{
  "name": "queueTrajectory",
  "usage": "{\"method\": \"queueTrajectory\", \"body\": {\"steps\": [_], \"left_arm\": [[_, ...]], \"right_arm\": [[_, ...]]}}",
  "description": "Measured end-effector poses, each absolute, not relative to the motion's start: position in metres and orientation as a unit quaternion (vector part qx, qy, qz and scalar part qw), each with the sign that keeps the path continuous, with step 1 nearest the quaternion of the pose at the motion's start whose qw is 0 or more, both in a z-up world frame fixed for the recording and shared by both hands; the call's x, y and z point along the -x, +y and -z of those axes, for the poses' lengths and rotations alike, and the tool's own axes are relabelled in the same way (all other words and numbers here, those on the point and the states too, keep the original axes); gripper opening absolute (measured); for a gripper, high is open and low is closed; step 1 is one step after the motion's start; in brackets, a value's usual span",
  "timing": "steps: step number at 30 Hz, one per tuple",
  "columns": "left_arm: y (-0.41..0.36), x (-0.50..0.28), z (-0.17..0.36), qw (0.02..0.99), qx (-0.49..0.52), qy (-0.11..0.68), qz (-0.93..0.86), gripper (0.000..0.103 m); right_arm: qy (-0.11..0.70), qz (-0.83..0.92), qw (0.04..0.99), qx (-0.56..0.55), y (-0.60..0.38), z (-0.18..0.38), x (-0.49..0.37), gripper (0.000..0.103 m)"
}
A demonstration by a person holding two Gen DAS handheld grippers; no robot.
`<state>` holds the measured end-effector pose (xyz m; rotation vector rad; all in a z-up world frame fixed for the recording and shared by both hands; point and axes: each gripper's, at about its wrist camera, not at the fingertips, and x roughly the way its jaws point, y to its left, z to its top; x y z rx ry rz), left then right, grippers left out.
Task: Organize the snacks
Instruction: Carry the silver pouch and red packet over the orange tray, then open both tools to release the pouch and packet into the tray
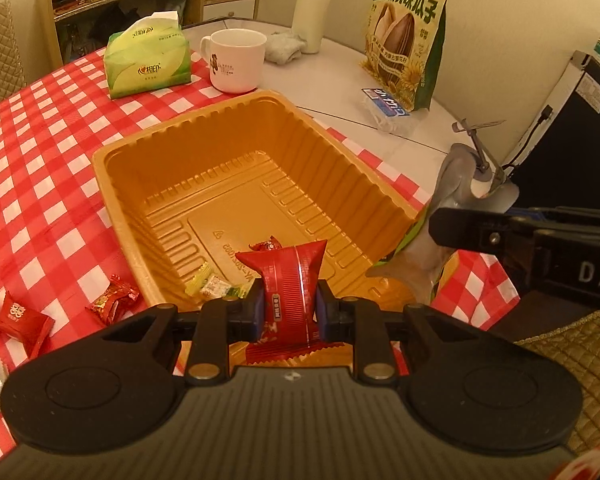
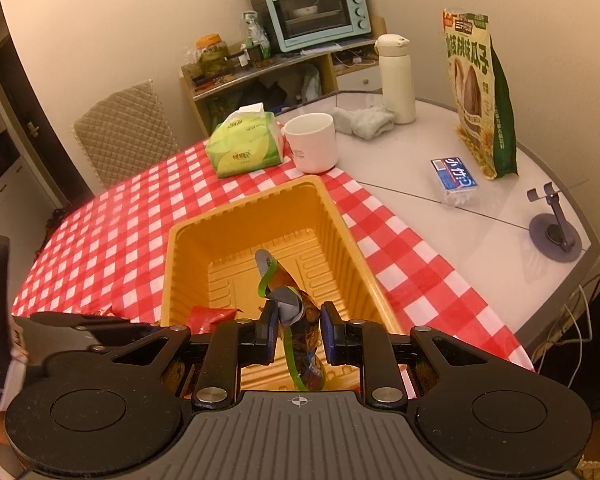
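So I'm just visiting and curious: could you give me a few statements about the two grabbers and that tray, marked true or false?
1. The left gripper grips a red snack packet. True.
2. The yellow tray is completely empty. False: a few wrapped candies lie inside.
3. The right gripper holds a dark wrapper with green edging. True.
4. The white mug sits inside the tray. False: it stands beyond it, beside the tissue pack.
5. Some red candies lie on the checked cloth. True.

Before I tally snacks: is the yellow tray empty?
No. The yellow tray already holds a small red candy and pale green-white candies on its floor.
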<state>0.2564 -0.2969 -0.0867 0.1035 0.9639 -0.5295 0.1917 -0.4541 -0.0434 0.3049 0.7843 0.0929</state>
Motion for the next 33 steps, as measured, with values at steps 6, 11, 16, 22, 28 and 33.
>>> {"method": "queueTrajectory", "body": {"steps": [6, 11, 16, 22, 28, 33], "left_arm": [[-0.307, -0.261, 0.096, 0.848, -0.052, 0.466, 0.246, 0.023], [-0.312, -0.263, 0.098, 0.849, -0.052, 0.465, 0.247, 0.029], [-0.308, -0.266, 0.094, 0.853, -0.054, 0.461, 0.238, 0.031], [-0.298, -0.272, 0.089, 0.861, -0.055, 0.455, 0.22, 0.031], [-0.286, -0.278, 0.082, 0.868, -0.056, 0.45, 0.202, 0.031], [-0.276, -0.281, 0.077, 0.872, -0.051, 0.447, 0.191, 0.031]], "right_arm": [[0.382, -0.054, 0.911, -0.148, -0.46, 0.046, -0.198, 0.023], [0.385, -0.059, 0.909, -0.147, -0.465, 0.046, -0.204, 0.023], [0.389, -0.066, 0.907, -0.15, -0.467, 0.049, -0.21, 0.023], [0.406, -0.073, 0.899, -0.145, -0.465, 0.056, -0.227, 0.023], [0.436, -0.073, 0.889, -0.122, -0.457, 0.067, -0.252, 0.023], [0.441, -0.063, 0.889, -0.106, -0.45, 0.075, -0.264, 0.023]]}}
